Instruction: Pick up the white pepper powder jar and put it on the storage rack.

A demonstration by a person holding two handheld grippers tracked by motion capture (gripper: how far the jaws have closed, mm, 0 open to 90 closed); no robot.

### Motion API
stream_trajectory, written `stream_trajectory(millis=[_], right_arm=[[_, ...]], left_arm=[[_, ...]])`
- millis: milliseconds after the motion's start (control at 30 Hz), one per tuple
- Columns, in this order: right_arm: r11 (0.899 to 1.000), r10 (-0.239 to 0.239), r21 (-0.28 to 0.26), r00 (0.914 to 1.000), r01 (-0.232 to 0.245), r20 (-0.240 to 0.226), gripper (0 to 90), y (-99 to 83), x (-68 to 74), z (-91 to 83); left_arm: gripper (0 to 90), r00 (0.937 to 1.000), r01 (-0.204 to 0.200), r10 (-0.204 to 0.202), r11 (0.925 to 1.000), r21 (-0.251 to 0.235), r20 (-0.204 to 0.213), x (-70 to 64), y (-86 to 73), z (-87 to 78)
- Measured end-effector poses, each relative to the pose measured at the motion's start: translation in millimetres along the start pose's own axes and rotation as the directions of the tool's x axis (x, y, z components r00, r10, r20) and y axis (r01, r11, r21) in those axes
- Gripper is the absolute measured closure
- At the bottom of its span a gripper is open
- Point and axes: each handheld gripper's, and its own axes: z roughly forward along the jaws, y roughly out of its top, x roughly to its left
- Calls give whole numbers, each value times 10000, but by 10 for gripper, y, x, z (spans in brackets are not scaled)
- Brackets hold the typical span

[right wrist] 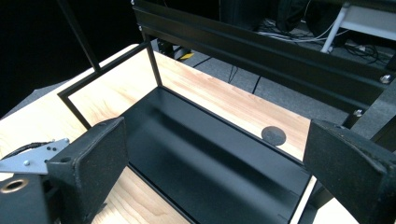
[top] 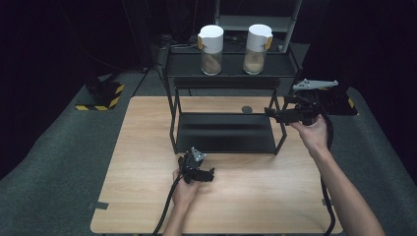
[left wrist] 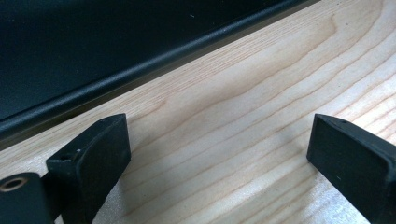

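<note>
— Closest to us, the left gripper (top: 210, 174) sits low over the table (top: 255, 196), jaws spread wide with nothing between them, just in front of the rack (top: 223, 147).

— Any trouble there?

— Only if it slides forward. The rack's bottom lip is right ahead of it, and a nudge could shift the whole frame.

— And the right gripper (top: 269, 113)?

— Raised at the rack's right end, level with the gap between the shelves. Also released, jaws apart, holding nothing. I'd guess it's going for one of the jars.

— Where are they?

— Both on the top shelf (top: 231, 66), at the back. The left jar (top: 211, 43) and the right jar (top: 257, 42) stand upright, well apart, white lids on, brown stuff inside.

— So the risk?

— The gripper is below that shelf. Coming up, it could catch the shelf edge or the post. And those jars are tall: a sideways knock near the lid would likely tip one off the back.
</note>
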Motion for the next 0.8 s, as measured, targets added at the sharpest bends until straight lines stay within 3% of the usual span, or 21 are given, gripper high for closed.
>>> stream_trajectory(millis=[800], right_arm=[[9997, 74, 211, 10000, -75, 57, 72, -370, 98, 227]], left_arm=[[61, 10000, 8, -8, 10000, 0, 6, 0, 0, 0]])
